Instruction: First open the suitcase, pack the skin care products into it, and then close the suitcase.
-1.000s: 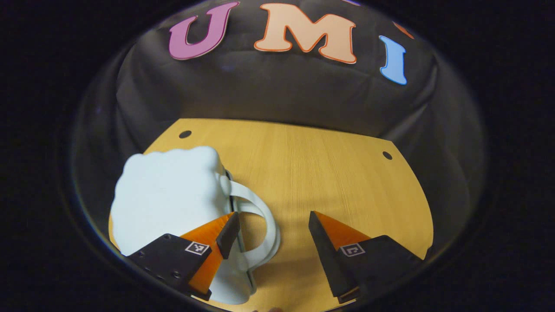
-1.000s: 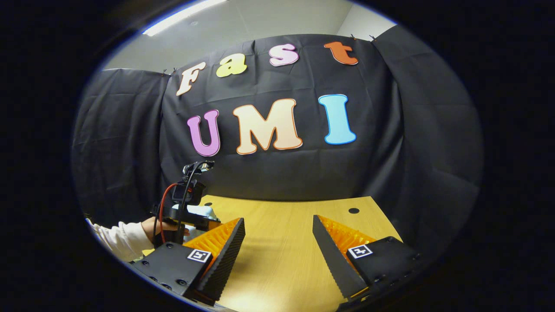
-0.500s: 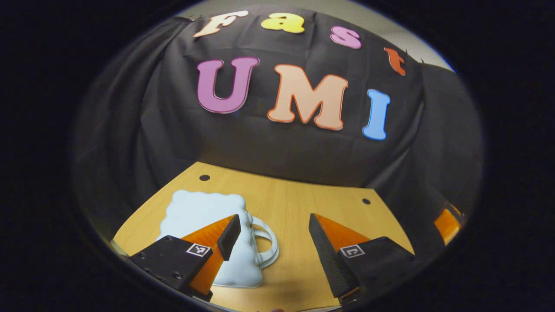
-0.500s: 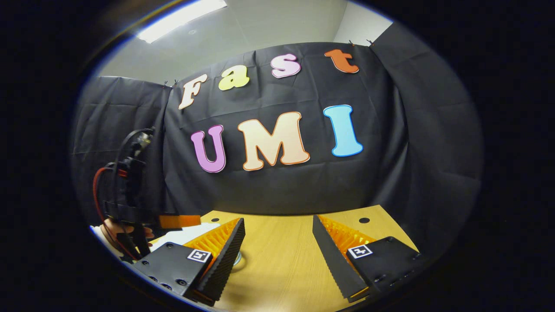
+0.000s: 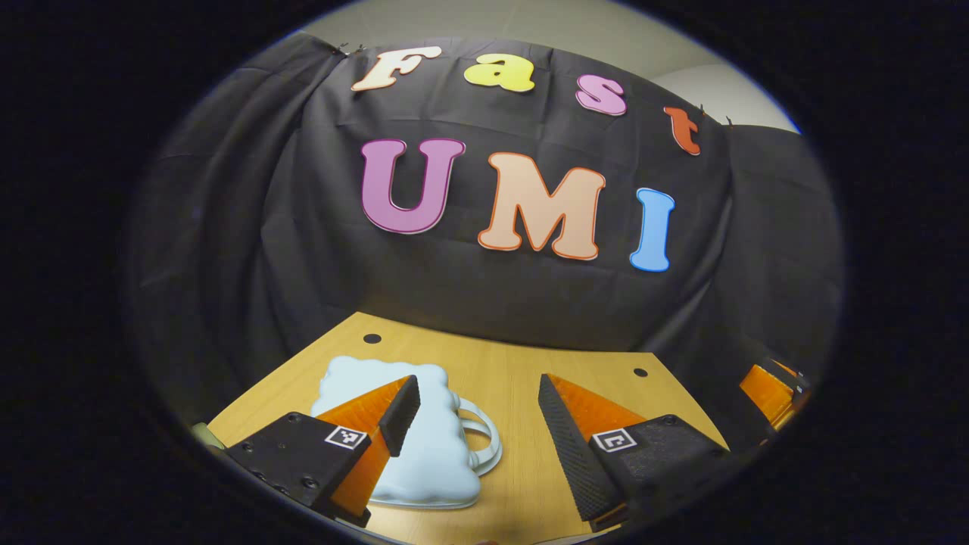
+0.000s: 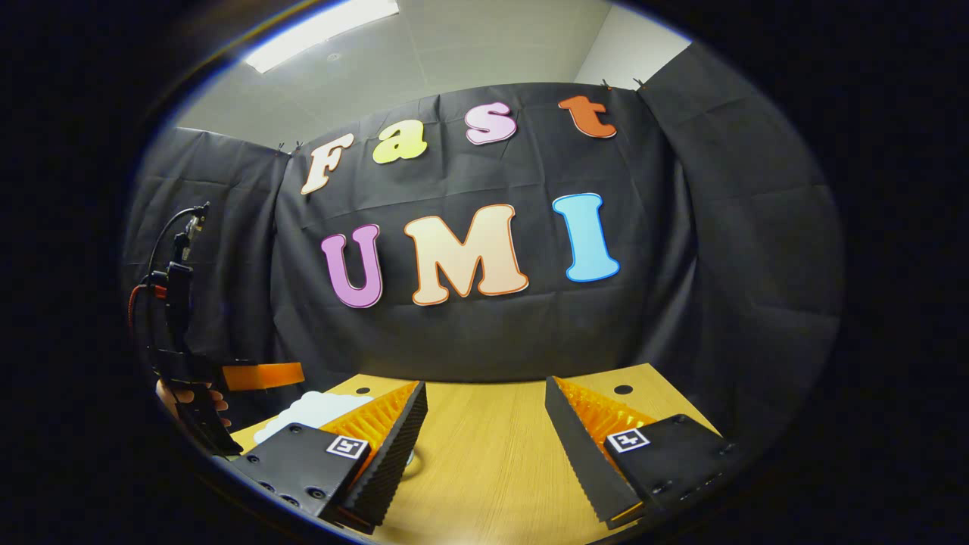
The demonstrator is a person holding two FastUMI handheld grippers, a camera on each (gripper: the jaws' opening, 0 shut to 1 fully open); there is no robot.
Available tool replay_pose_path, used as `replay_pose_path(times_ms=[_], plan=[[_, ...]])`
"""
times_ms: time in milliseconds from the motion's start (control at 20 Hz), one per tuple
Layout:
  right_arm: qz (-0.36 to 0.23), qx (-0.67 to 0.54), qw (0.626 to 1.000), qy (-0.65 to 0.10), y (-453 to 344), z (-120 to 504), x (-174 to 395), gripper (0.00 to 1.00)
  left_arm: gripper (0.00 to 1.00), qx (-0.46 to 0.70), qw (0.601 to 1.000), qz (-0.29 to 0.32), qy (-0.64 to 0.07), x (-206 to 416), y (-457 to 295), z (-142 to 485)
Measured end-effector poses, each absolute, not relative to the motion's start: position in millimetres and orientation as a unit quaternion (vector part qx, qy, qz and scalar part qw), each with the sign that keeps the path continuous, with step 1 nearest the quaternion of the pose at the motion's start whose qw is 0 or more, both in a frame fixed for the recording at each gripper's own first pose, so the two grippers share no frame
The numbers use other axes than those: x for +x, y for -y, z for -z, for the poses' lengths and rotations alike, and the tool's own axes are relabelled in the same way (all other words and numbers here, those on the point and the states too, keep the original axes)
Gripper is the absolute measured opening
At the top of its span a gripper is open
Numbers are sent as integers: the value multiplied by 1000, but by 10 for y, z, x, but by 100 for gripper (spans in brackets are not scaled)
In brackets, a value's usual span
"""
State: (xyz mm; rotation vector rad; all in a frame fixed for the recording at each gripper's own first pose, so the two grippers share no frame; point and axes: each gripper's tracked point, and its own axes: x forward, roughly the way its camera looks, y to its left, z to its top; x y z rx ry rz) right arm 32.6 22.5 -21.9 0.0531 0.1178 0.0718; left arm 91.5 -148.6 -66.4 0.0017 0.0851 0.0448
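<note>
Both tongs, left (image 5: 477, 412) and right (image 6: 484, 416), spread wide and grasping nothing above the surface (image 5: 515, 378); pale suitcase (image 5: 424, 454) lying closed near left, best approached low at its seam.

A black cloth wall (image 6: 484, 333) hangs in soft folds across the back of the booth and wraps round both sides, pinned up along its top edge. Above it in the right gripper view show a pale ceiling (image 6: 469, 53) and a long lit light panel (image 6: 322, 34), with a white room wall (image 6: 632, 49) at the upper right. Below stands a wooden table (image 5: 507, 363) of light grain, with 2 small dark round holes (image 5: 372, 338) near its far corners.
</note>
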Motion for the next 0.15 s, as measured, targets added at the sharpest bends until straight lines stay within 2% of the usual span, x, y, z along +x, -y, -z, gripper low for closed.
replay_pose_path(times_ms=[150], plan=[[-23,27,998,-54,-187,177,316,98,92,18,998,-15,-52,958,1521,716]])
